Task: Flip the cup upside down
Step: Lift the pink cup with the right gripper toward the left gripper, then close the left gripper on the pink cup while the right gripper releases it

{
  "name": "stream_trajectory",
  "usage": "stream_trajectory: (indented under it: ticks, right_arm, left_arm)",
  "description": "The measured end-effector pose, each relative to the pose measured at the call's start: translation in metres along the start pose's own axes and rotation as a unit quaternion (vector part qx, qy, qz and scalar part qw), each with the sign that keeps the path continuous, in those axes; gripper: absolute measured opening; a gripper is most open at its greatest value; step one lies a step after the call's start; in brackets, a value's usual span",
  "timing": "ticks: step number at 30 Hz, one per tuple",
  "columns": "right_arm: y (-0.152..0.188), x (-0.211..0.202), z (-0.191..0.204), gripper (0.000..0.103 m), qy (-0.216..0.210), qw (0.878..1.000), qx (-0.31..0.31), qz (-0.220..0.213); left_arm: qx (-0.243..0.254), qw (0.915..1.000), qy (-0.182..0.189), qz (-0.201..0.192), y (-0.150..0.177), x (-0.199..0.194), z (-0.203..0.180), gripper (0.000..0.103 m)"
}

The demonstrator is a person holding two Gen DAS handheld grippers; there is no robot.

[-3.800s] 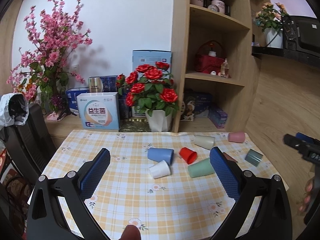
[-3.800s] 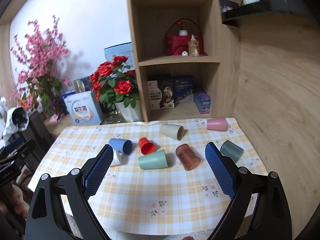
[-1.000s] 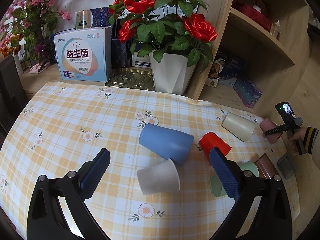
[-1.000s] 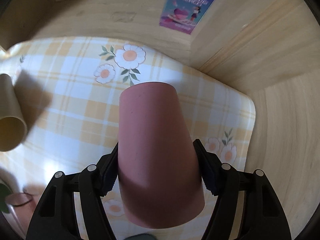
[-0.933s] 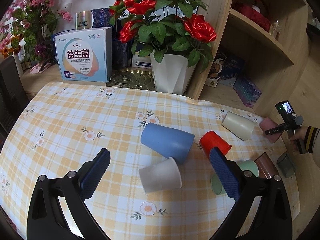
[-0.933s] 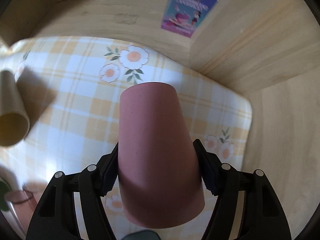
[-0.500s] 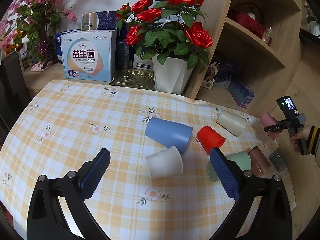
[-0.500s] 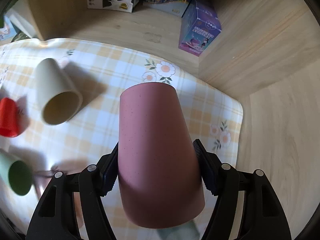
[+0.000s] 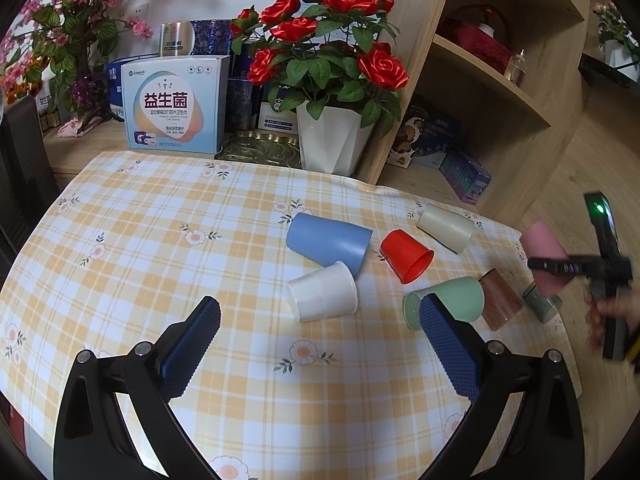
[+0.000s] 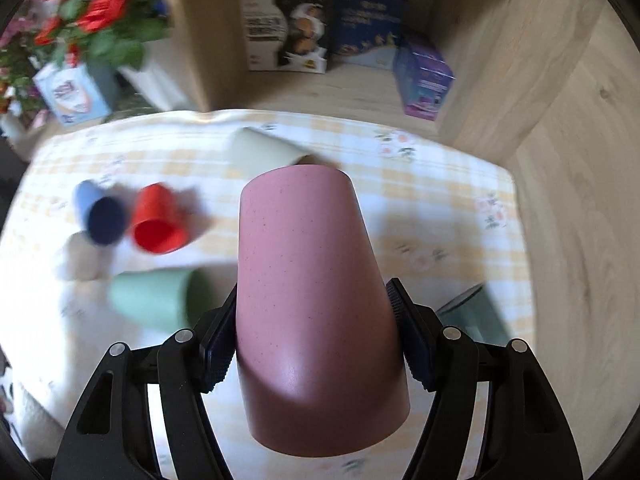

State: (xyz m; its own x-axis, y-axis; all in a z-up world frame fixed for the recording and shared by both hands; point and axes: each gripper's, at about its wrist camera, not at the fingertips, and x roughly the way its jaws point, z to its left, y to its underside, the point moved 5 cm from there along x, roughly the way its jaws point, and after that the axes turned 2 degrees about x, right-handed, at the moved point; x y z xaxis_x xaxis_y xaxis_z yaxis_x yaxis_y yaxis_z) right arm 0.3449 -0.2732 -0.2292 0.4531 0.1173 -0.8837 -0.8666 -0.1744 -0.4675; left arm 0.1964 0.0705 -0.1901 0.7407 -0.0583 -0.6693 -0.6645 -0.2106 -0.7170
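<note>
Pink cup (image 10: 316, 300) clamped in right gripper (image 10: 316, 344) jaws above table (image 9: 160, 240), left gripper (image 9: 320, 344) jaws spread, holding nothing

A checked tablecloth (image 9: 168, 240) carries cups lying on their sides: blue (image 9: 328, 242), white (image 9: 324, 292), red (image 9: 406, 255), cream (image 9: 446, 222), green (image 9: 448, 302) and brown (image 9: 500, 299). Behind stand red roses (image 9: 328, 52) in a white pot (image 9: 332, 140), a printed box (image 9: 174, 110) and wooden shelves (image 9: 488, 72).
</note>
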Motion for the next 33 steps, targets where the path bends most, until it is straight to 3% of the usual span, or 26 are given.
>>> stream_trajectory:
  ticks: [6, 11, 15, 17, 18, 19, 24, 33]
  right_arm:
    - [0.055, -0.009, 0.055, 0.067, -0.071, 0.997, 0.03, -0.023]
    - [0.094, 0.007, 0.117, 0.064, -0.14, 0.989, 0.047, -0.003]
    - [0.107, 0.03, 0.164, 0.062, -0.167, 0.985, 0.029, 0.024]
    - [0.099, 0.031, 0.188, 0.052, -0.15, 0.989, -0.013, 0.003]
    - [0.094, 0.035, 0.198, 0.041, -0.155, 0.988, -0.015, 0.01]
    - [0.091, 0.038, 0.203, 0.031, -0.157, 0.987, -0.014, 0.015]
    - [0.085, 0.041, 0.217, 0.031, -0.157, 0.987, -0.03, 0.018]
    - [0.091, 0.034, 0.201, 0.033, -0.174, 0.984, -0.007, 0.029]
  left_arm:
    - [-0.009, 0.9999, -0.009, 0.008, 0.006, -0.004, 0.009, 0.097]
    - [-0.018, 0.9996, -0.02, 0.007, 0.007, -0.008, 0.02, 0.097]
    - [-0.021, 0.9993, -0.031, 0.009, 0.01, -0.013, 0.027, 0.097]
    - [-0.021, 0.9991, -0.035, 0.01, 0.014, -0.015, 0.03, 0.097]
    - [-0.022, 0.999, -0.037, 0.013, 0.016, -0.016, 0.032, 0.097]
    - [-0.023, 0.999, -0.036, 0.014, 0.018, -0.017, 0.033, 0.097]
    - [-0.036, 0.9985, -0.039, 0.012, 0.024, -0.023, 0.043, 0.097]
    - [-0.045, 0.9983, -0.031, 0.018, 0.027, -0.021, 0.044, 0.097]
